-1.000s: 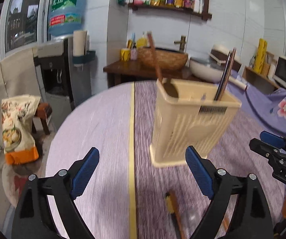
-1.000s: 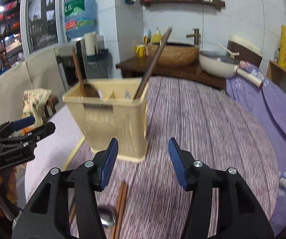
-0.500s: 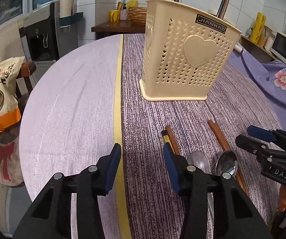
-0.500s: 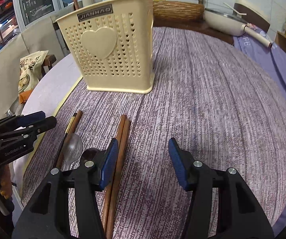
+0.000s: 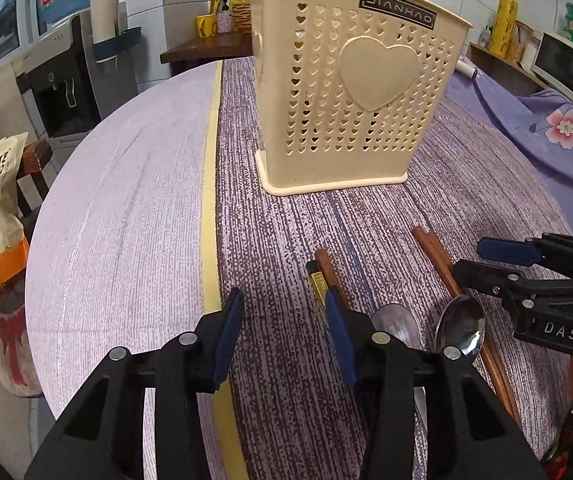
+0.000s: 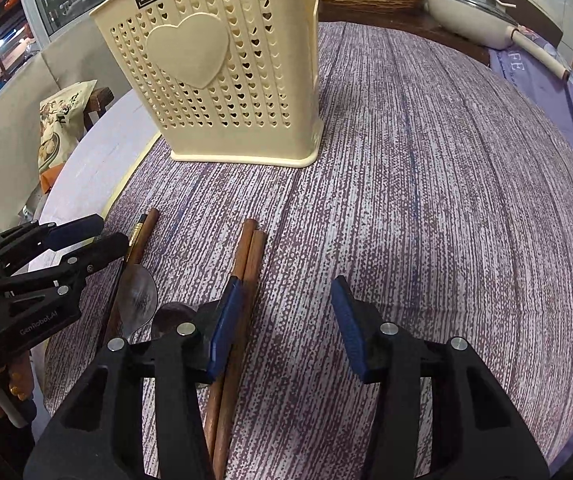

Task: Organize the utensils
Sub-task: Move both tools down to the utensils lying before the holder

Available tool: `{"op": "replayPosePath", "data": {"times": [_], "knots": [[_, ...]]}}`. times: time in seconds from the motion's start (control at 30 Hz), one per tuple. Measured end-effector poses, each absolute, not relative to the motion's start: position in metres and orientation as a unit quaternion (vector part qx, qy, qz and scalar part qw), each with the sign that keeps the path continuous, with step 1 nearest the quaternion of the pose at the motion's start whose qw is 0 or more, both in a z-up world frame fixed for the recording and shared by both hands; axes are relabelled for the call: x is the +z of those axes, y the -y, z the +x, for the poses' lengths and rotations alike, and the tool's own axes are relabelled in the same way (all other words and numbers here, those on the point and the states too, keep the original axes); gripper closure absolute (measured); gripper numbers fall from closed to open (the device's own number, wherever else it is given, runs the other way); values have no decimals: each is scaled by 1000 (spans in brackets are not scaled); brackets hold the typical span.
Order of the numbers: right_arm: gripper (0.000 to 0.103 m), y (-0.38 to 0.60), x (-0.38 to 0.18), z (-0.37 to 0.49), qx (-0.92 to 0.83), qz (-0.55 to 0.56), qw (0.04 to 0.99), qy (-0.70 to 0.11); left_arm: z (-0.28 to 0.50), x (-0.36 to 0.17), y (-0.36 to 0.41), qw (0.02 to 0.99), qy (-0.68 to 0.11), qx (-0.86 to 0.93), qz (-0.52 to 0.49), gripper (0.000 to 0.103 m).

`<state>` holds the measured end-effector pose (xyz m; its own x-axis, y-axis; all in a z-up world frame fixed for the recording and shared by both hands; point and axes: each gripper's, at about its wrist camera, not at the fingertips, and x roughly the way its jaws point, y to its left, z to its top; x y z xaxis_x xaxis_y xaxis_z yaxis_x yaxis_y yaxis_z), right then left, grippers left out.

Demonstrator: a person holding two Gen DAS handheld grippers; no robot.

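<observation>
Right wrist: right gripper point(image 6: 286, 320) part-open, closing, empty; left gripper point(image 5: 282, 336) narrowed, empty.

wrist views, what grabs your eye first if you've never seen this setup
The cream holder with its big raised heart stands upright mid-table on the purple cloth, a few handles poking out the top. In front of it lie loose utensils: a pair of brown chopsticks and two metal spoons. Both black, blue-padded grippers hover low over them, the left gripper and the right gripper, jaws apart and empty.
</observation>
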<state>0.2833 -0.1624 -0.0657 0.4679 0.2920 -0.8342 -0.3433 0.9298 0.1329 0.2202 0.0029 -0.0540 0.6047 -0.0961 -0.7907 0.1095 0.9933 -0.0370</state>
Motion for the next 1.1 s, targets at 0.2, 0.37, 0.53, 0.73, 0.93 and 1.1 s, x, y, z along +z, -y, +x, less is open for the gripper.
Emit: {"op": "replayPosePath", "data": {"times": [0.2,0.37,0.53,0.73,0.93,1.1], "knots": [[56,155,-64,290,181,-46,856,-482,226,-53,4,893,-445,-61,26,61],[56,162,-64,294,183,-39,853,-487,226,-52,-2,891,-449,-59,26,61],[62,178,-60,294,166,-18,860,-482,227,-50,-20,891,-452,-40,11,61],[62,172,-62,290,169,-13,858,-484,224,-43,-17,895,-443,-47,-4,61],[62,166,-65,283,170,-12,860,-481,220,-46,-11,895,-443,-36,-15,61],[65,159,-68,277,158,-16,869,-469,216,-50,-8,897,-441,-19,-25,61]]}}
